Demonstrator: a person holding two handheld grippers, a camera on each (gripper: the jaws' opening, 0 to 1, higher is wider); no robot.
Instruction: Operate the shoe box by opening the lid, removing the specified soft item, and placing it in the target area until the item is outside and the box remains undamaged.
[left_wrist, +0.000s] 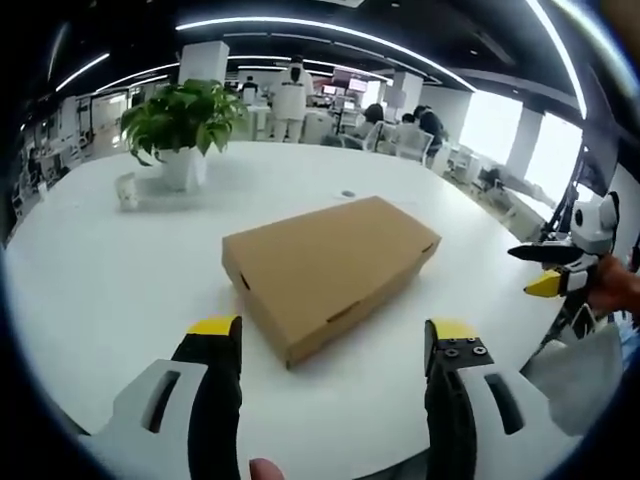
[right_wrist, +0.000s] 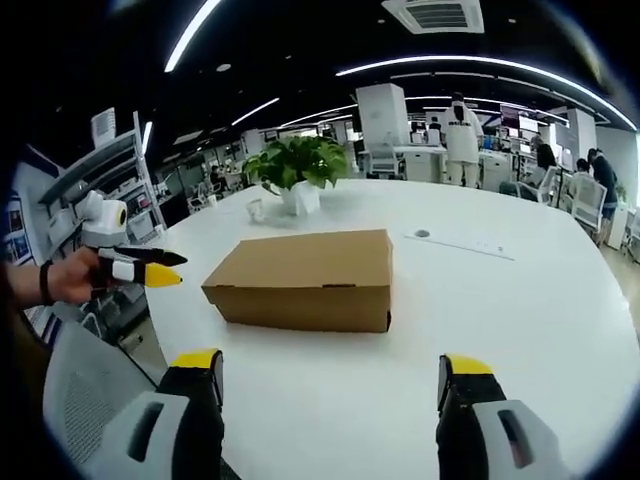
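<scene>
Yellow-tipped jaws of the left gripper (left_wrist: 330, 335) stand spread wide at the bottom of the left gripper view, pinching nothing, with the shoe box (left_wrist: 330, 270) lying just beyond and between them on the white table (left_wrist: 120, 280). That box is closed, its lid flat, one corner pointing toward the jaws. Left of the box and farther back stands a potted plant (left_wrist: 183, 125) with a small white object (left_wrist: 126, 189) beside it. Right of the box, at the table's edge, the right gripper comes into this view held in a hand (left_wrist: 615, 290).

From the right gripper view, the right gripper (right_wrist: 330, 375) is likewise spread apart and empty. Here the shoe box (right_wrist: 305, 278) shows its long side face, lying ahead of the jaws and apart from them. Left of the box, off the table, a hand (right_wrist: 70, 278) holds the left gripper. Behind the box sits the potted plant (right_wrist: 296, 165); right of the box, a thin strip (right_wrist: 460, 243) lies on the table (right_wrist: 520, 320).
</scene>
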